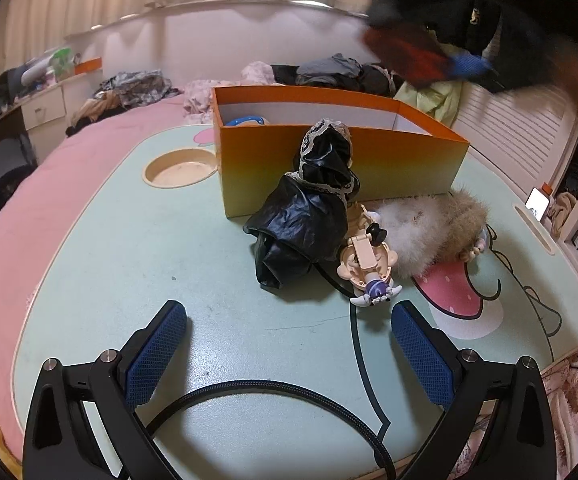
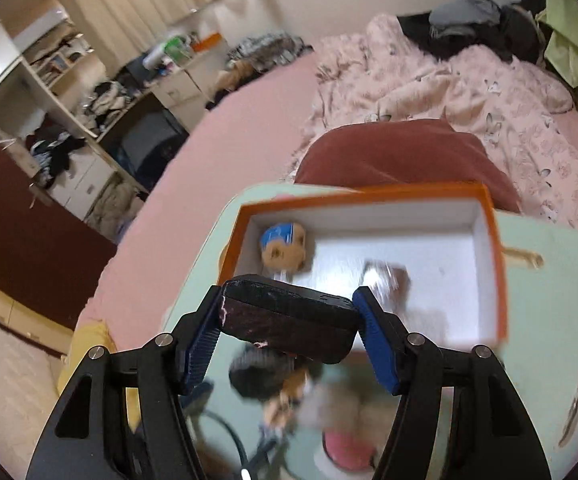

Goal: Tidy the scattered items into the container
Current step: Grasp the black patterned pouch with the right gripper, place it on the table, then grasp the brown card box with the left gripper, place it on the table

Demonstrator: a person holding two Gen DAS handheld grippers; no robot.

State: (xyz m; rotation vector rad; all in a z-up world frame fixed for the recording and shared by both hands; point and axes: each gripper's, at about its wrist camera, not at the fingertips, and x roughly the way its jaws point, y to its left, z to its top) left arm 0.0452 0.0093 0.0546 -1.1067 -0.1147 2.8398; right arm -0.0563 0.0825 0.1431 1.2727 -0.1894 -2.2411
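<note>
Your right gripper (image 2: 289,320) is clamped across the ends of a dark case (image 2: 289,316), held in the air above the near wall of the box (image 2: 493,264). The case sits short of the opening, so if you let go here it could strike the orange rim and drop back among the toys below. It is also pinched only at its ends and sits slightly tilted between the pads; a quick swing might let it twist out. The blur suggests you are moving fast, so slow down before opening.

Inside the box lie a blue-capped head (image 2: 283,248) and a blurred dark item; aim for the bare white floor to avoid knocking them.

Your left gripper (image 1: 289,344) is spread wide and holds nothing, low over the table (image 1: 129,260). The black dress (image 1: 309,216), doll (image 1: 365,264) and fur piece (image 1: 433,224) crowd the box's front; reaching in carelessly could shove it.
</note>
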